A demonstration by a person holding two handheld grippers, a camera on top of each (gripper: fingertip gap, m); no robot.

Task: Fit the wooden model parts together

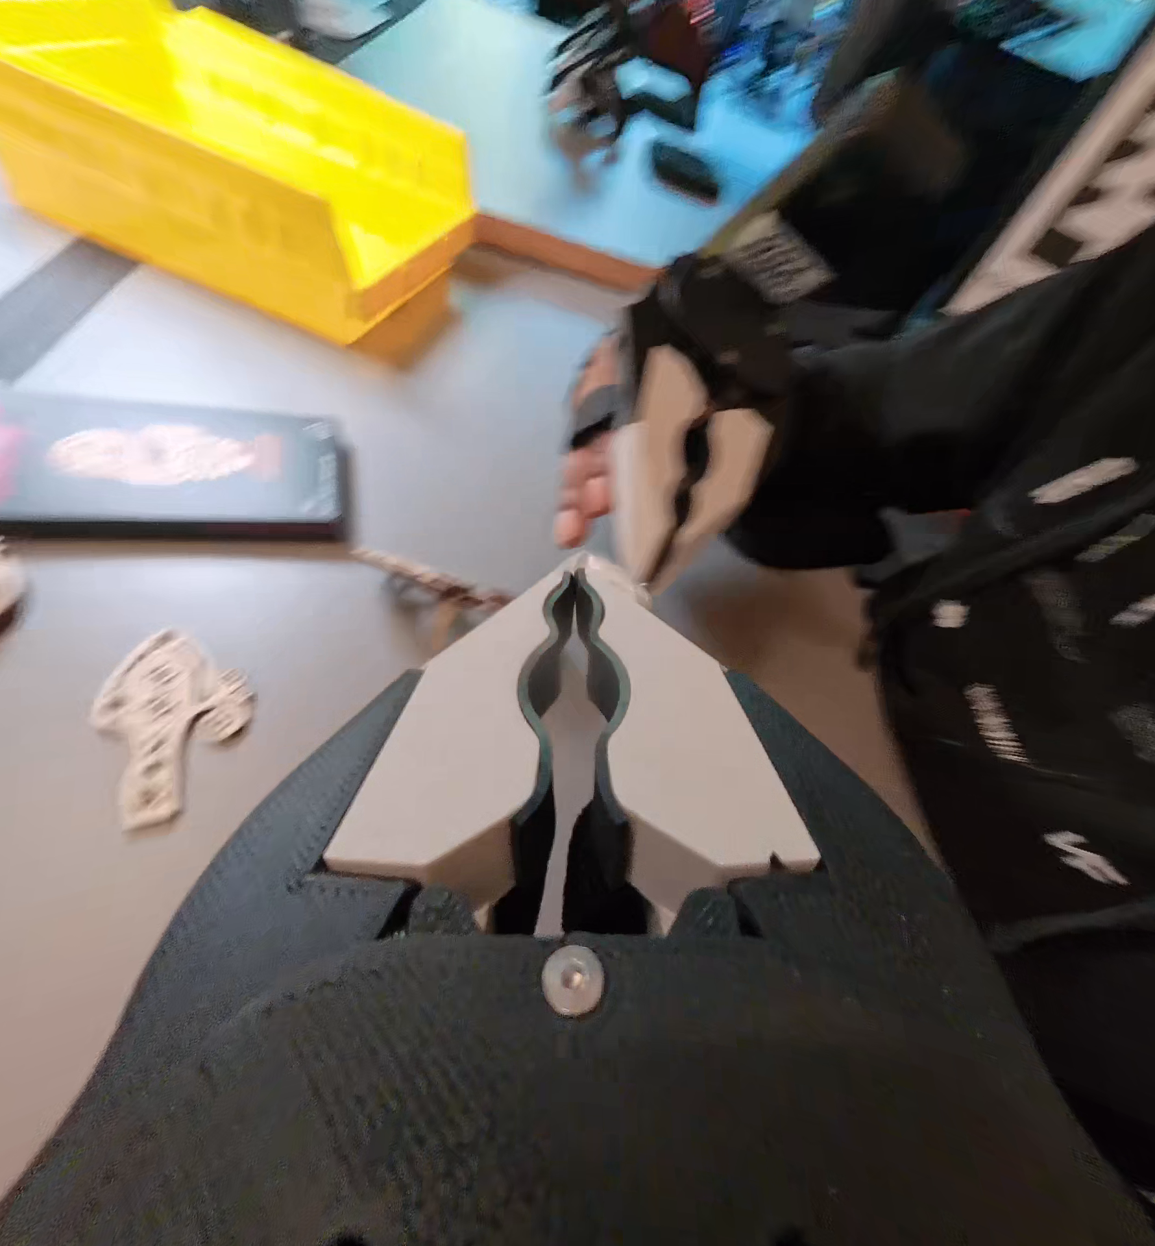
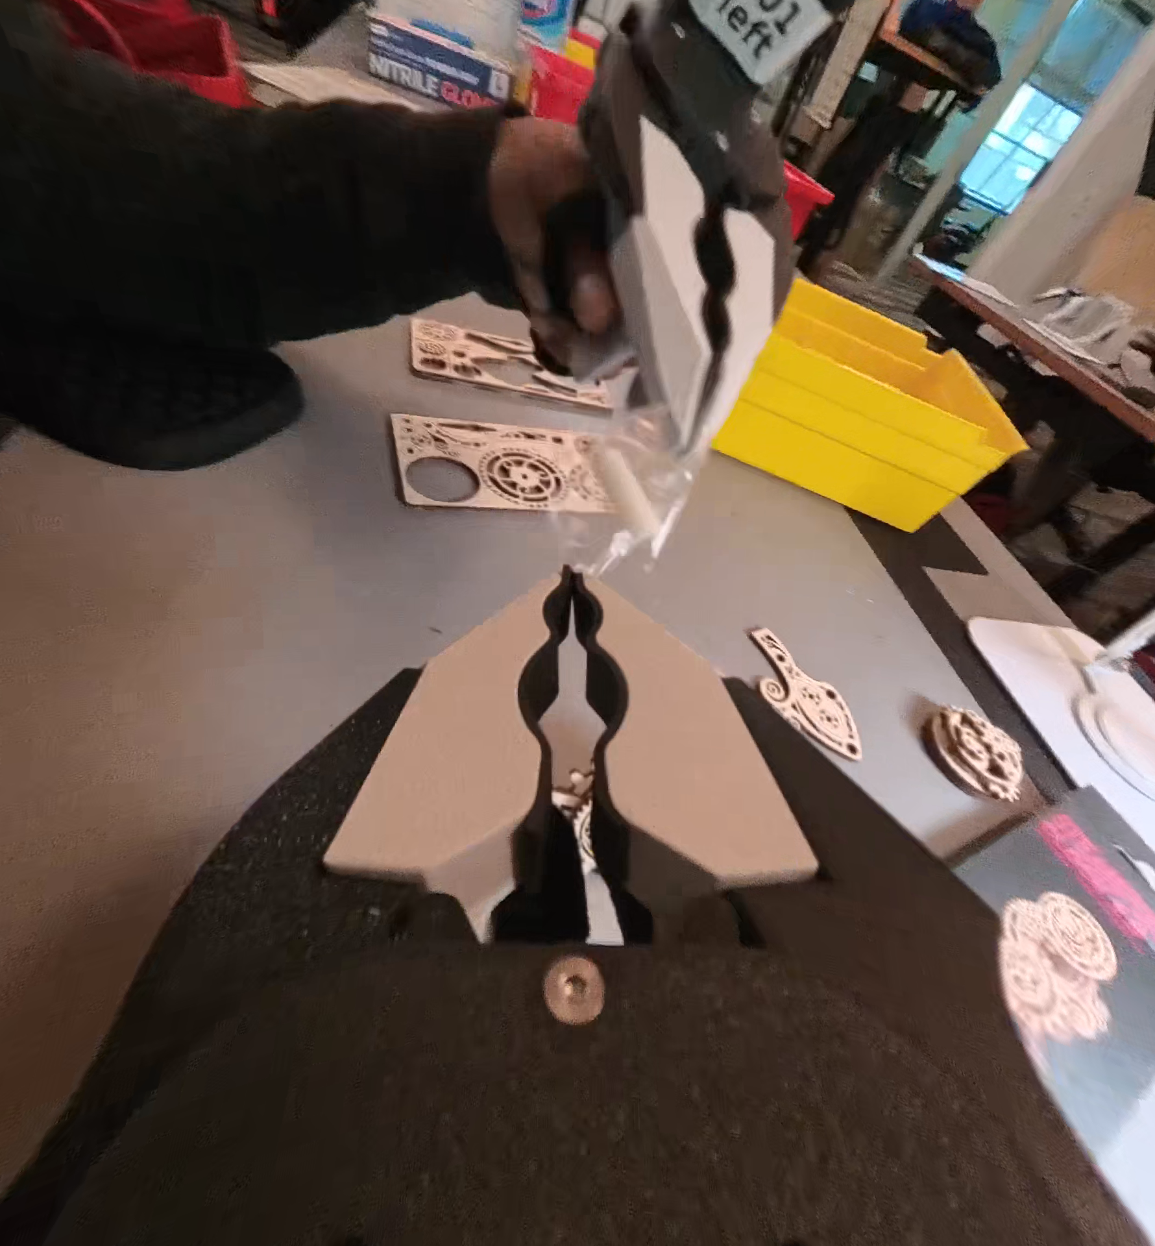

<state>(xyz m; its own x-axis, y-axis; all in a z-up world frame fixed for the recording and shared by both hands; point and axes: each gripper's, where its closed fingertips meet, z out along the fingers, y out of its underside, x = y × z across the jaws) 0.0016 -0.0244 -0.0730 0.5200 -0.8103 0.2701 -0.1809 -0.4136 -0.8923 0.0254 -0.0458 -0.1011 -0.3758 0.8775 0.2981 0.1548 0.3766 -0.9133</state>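
A small clear plastic bag (image 2: 635, 499) with a white stick inside is stretched between both grippers above the grey table (image 2: 157, 607). My right gripper (image 2: 569, 573) is shut on the bag's lower corner. My left gripper (image 2: 686, 438) comes down from above and is shut on the bag's upper end. In the left wrist view, which is blurred, my left gripper (image 1: 575, 574) is shut, the right gripper (image 1: 656, 570) is tip to tip with it, and the bag hardly shows. Two wooden part sheets (image 2: 494, 465) lie behind. A loose curved wooden piece (image 2: 807, 708) and a round gear assembly (image 2: 972, 755) lie to the right.
A yellow bin (image 2: 898, 431) stands at the table's far right edge. A black kit box (image 2: 1100, 977) lies near right, with a white plate-like base (image 2: 1033, 674) behind it. The left wrist view shows the bin (image 1: 224, 168), box (image 1: 157, 465), curved piece (image 1: 163, 721) and a toothed wooden strip (image 1: 433, 580). Across from one pair of fingers to the other is roughly 5 centimeters. From either gripper's tips it is about 25 centimeters to the round gear assembly (image 2: 972, 755).
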